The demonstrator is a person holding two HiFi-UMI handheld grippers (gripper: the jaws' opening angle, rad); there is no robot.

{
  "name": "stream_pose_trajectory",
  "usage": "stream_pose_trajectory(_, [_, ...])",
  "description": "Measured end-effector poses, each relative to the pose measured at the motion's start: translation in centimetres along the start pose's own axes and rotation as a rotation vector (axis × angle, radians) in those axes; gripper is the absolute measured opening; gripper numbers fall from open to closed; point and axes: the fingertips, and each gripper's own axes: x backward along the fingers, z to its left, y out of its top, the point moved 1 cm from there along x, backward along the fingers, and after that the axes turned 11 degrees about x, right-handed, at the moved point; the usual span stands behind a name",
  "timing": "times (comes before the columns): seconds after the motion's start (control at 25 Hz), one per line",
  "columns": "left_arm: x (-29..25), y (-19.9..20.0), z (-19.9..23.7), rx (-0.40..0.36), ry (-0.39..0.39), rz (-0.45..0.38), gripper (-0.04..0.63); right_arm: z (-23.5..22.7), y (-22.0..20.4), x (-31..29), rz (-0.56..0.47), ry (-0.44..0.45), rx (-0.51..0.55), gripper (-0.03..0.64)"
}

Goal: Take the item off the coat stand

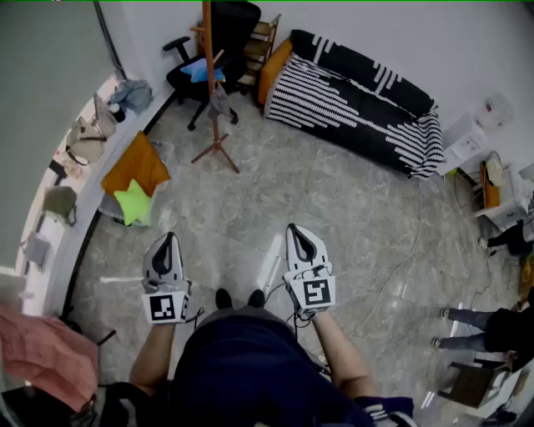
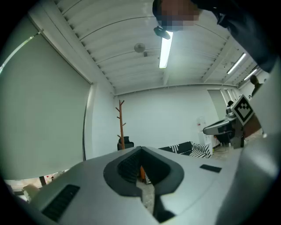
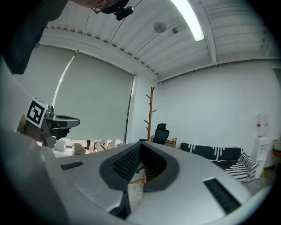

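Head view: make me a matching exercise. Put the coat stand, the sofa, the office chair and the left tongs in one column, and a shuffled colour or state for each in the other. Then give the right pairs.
Column one
1. coat stand
2. sofa
3. office chair
4. left tongs

Column two
A. black and white stripes
B. shut, nothing held
C. brown wood
D. black

Pairs: 1-C, 2-A, 3-D, 4-B
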Motion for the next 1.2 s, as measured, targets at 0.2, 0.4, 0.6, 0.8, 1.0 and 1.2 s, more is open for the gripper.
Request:
stream_pose_trajectory(0.2, [-0.2, -0.1, 0.0, -0.002, -0.001, 0.002, 0.025, 0.3, -0.2, -0.3, -0.001, 0.006, 0.011, 0.017])
stream_pose_trajectory(0.4, [-0.2, -0.3, -0.5, -0.006, -0.005, -0.003, 0.025, 0.1, -0.5, 0.0, 0.006, 0.004, 0.001, 0.017])
stream_pose_trajectory(0.6, [-0.3, -0.5, -0.6, -0.005, -0.01, 0.002, 0.025, 0.1, -0.6, -0.1, 0.021, 0.007, 0.006, 0.017])
stream_pose_trajectory(0.8, [-0.7, -0.4, -0.8, -0.006, -0.012, 0.005, 0.025, -0.3, -0.6, -0.1, 0.004, 0.0, -0.015, 0.018])
stream_pose_trajectory(1.0, [-1.0, -0.6, -0.8, -0.005, -0.012, 0.016, 0.025, -0.3, -0.4, -0.4, 0.0, 0.005, 0.01, 0.018])
stream_pose_trajectory(1.2, [-1.3, -0.7, -1.2, -0.003, -0.016, 0.026, 0.025, -0.6, -0.4, -0.5, 0.004, 0.002, 0.01, 0.018])
